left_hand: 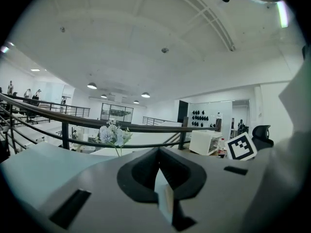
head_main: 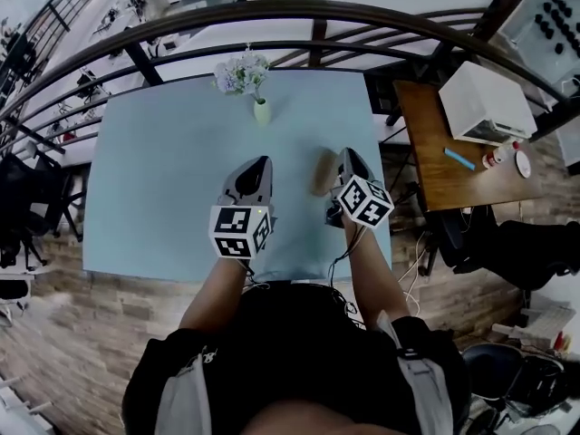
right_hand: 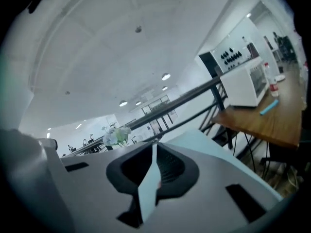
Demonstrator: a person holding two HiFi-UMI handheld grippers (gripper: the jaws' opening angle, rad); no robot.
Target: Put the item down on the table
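Note:
A tan, roll-shaped item [head_main: 322, 172] lies on the light blue table [head_main: 163, 170] near its right edge. My right gripper [head_main: 348, 154] hovers just to the right of it, jaws together, and the item is not between them. In the right gripper view the right gripper [right_hand: 154, 147] shows only a thin wedge of table between its closed jaws. My left gripper [head_main: 263, 160] hangs over the table's middle front. It too looks shut and empty in its own view [left_hand: 159, 152]. The item does not show in either gripper view.
A small vase of pale flowers [head_main: 246, 78] stands at the table's far edge, with a dark railing [head_main: 362, 14] behind it. To the right is a wooden side table [head_main: 435, 166] carrying a white box [head_main: 485, 102], a blue pen [head_main: 459, 159] and a bottle [head_main: 500, 156].

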